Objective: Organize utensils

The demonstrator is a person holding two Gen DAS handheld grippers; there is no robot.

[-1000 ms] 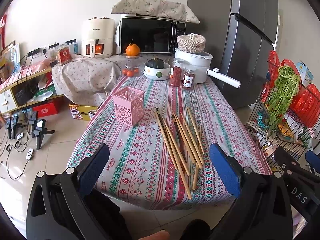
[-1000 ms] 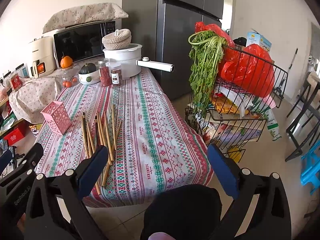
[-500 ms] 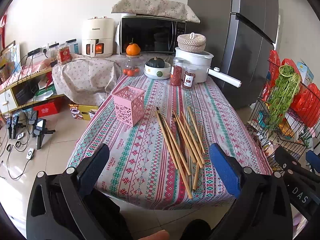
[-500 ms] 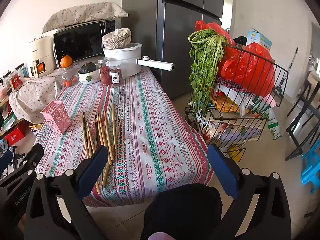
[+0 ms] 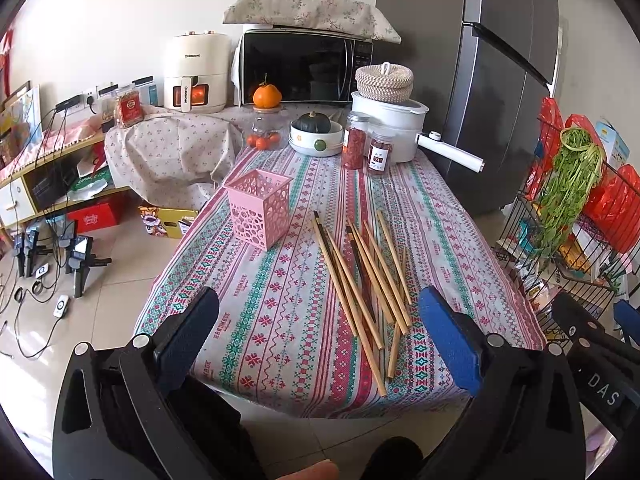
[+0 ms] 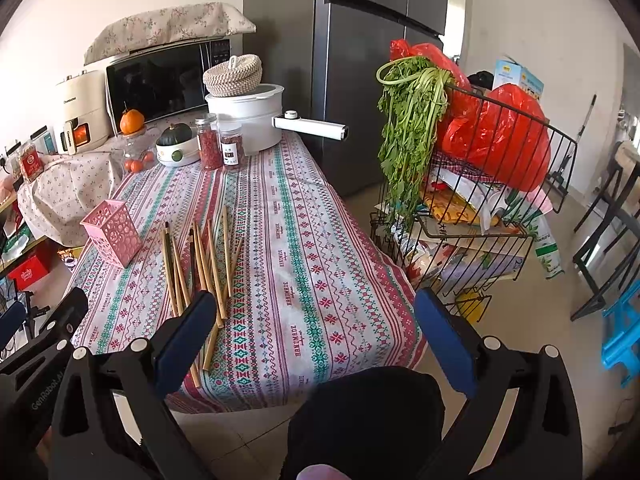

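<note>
From the left wrist view, the left gripper (image 5: 320,334) hangs off the near table edge with jaws spread wide and empty, and the loose fan of thin, smooth wooden chopsticks (image 5: 360,280) lies ahead and slightly right on the woven patterned tablecloth (image 5: 280,320), long axes running away from the jaws toward the square pink lattice holder (image 5: 258,208) standing upright just left of them. From the right wrist view, the right gripper (image 6: 316,336) is likewise spread and empty, with the chopsticks (image 6: 200,260) ahead to its left, their near ends passing behind its left pad, and I judge it the nearer one
</note>
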